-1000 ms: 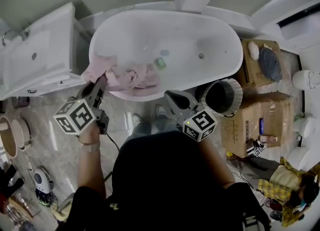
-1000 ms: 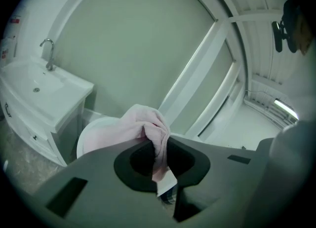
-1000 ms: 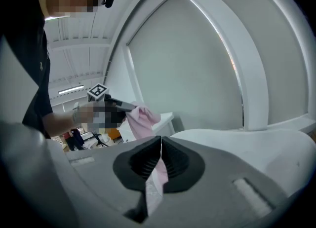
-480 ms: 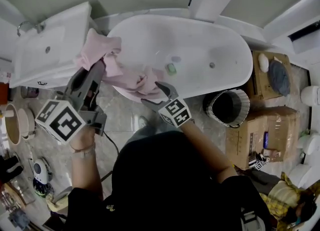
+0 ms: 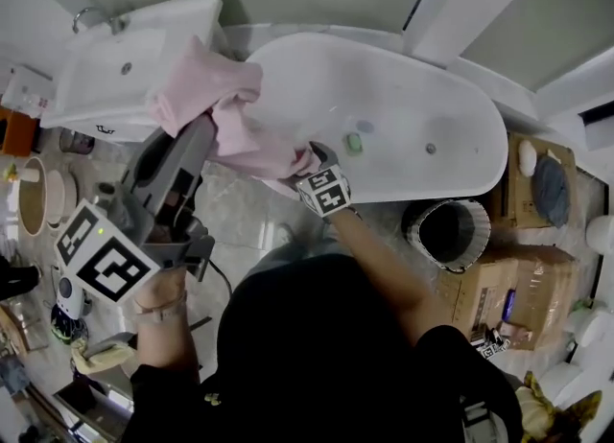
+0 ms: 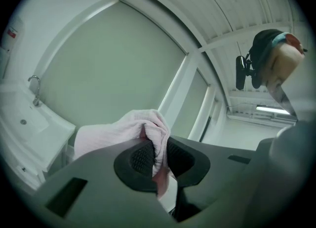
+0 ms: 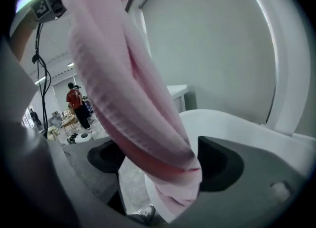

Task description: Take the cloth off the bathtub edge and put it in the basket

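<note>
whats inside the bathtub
A small green item and the drain show on the bathtub floor. The pink cloth covers the tub's left end, so what lies there cannot be seen.

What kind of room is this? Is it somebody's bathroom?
Probably a bathroom, perhaps a mock-up: there's a white bathtub and a sink with a tap. Cardboard boxes beside the tub hint that it's a test setup.

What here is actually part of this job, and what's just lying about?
Job: cloth, pinched in the left claw; bathtub; basket.
Lying about: sink; cardboard boxes; green item in the tub.
</note>
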Available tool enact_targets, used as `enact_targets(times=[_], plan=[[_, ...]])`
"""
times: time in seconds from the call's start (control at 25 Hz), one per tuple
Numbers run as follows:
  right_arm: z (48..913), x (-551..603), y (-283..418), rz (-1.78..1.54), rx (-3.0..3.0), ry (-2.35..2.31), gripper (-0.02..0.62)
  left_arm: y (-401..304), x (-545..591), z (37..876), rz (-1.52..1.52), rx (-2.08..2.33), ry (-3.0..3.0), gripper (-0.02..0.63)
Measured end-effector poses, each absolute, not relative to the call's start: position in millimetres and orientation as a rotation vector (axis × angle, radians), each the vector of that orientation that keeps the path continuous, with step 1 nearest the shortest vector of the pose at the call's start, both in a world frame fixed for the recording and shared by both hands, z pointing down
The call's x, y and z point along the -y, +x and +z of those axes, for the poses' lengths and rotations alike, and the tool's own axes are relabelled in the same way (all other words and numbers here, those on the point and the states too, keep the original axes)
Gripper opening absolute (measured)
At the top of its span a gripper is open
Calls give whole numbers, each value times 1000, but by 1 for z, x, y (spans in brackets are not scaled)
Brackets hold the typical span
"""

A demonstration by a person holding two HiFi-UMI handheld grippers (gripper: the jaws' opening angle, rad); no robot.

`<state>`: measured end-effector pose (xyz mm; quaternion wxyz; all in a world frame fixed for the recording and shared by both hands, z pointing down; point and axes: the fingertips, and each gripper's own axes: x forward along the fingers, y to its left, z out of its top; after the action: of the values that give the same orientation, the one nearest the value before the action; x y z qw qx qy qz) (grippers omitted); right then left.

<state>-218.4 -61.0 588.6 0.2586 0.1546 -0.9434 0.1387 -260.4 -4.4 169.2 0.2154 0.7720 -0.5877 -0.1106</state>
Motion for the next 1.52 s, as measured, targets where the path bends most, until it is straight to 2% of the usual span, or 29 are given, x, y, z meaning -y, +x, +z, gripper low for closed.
enact_targets(times=[0.04,0.16,0.24,0.28,0.48,0.76,1.04,1.28,1.52], plan=[[588,62,-222,394,2563,414,425,-263,0,168,-313,1637,2134,52],[583,63,-232,449,2583,404,272,-277,-8,169,-313,1693,2096,52],[577,66,-235,463,2599,422,146,-292,-14,173,-298,1761,2056,52],[574,66,-235,468,2606,432,108,-300,-18,176,-286,1800,2034,52],[562,67,-231,534,2634,471,28,-342,-35,197,-222,1959,1920,52],[509,80,-218,591,2747,541,20,-366,-43,250,-159,1971,1803,54],[409,111,-200,714,2891,652,18,-379,-38,296,-99,1940,1784,54],[317,126,-184,742,3014,704,18,-376,-24,333,-12,1843,1813,60],[275,120,-173,747,3043,775,18,-369,-18,357,41,1735,1879,71]])
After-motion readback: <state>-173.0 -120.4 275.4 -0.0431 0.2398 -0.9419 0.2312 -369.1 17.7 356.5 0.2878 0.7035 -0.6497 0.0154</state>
